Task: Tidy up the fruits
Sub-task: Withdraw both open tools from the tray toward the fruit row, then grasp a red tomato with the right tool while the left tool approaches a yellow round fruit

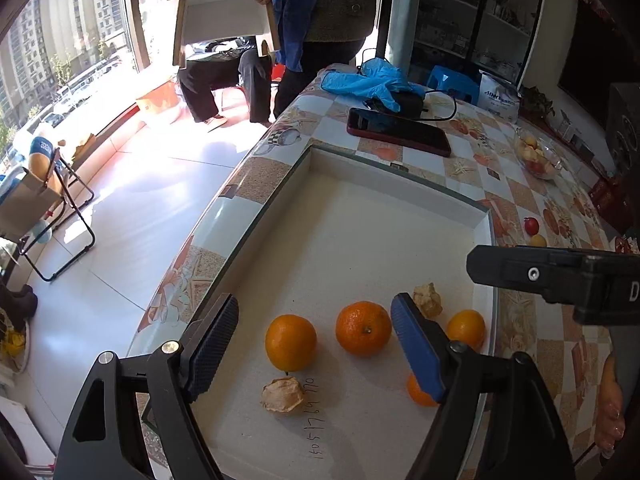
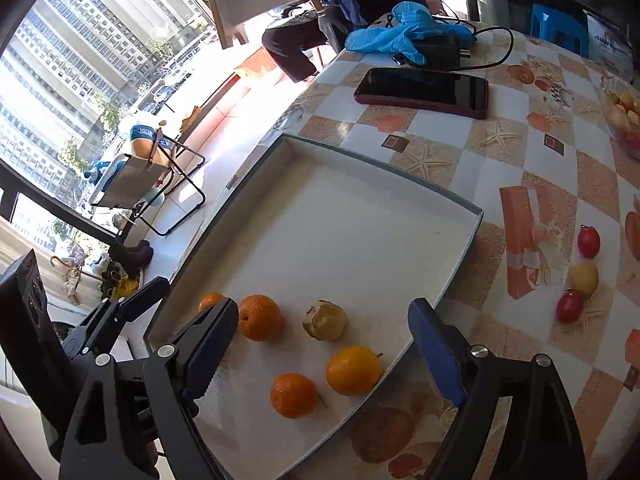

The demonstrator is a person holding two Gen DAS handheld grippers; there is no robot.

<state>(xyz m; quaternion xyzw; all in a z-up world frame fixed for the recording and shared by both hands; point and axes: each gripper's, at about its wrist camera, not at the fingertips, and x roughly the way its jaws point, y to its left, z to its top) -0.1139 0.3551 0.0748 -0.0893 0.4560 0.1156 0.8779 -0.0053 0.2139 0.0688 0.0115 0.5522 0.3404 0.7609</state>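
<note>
A white tray [image 1: 360,216] [image 2: 352,216] on the patterned table holds several oranges and two dry, papery husked fruits. My left gripper [image 1: 314,304] hangs open over the tray's near end. Two oranges [image 1: 291,342] [image 1: 363,328] lie in the gap between its fingers, untouched, and a husked fruit [image 1: 282,394] lies nearer. A third orange [image 1: 418,392] is half hidden behind the blue pad. My right gripper [image 2: 323,306] is open too, above a husked fruit [image 2: 324,320] and the oranges [image 2: 293,395] [image 2: 354,370]. Two red and one yellow small fruits [image 2: 584,278] lie on the table right of the tray.
A phone [image 2: 422,90], blue gloves [image 2: 404,34] and a charger with its cable lie behind the tray. A glass bowl of fruit [image 1: 538,154] stands at the far right. A person [image 1: 332,8] stands at the table's far end holding a white stool. The table edge drops off left of the tray.
</note>
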